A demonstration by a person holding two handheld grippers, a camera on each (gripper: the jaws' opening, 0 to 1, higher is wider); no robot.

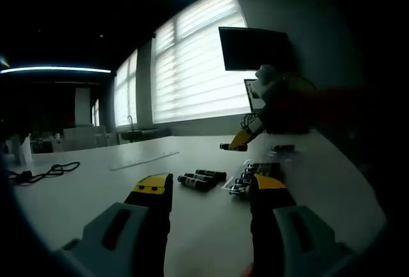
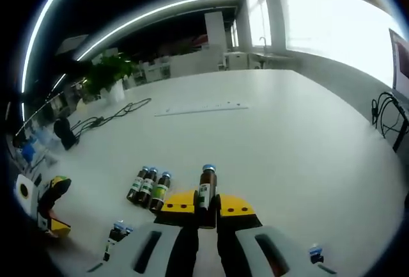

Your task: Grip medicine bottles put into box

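Observation:
My left gripper stands open low over the white table, nothing between its yellow-tipped jaws. Ahead of it lie three dark medicine bottles side by side. Just right of them sits a clear shallow box with several bottles in it. Beyond, the right gripper holds a bottle above the table. In the right gripper view, my right gripper is shut on a brown blue-capped bottle, held upright. The three lying bottles are to its left, and the left gripper is at the far left.
A blue-capped bottle shows at lower left and another at lower right. A long clear strip and black cables lie further out on the table. A monitor stands near the window. More cables hang at the right edge.

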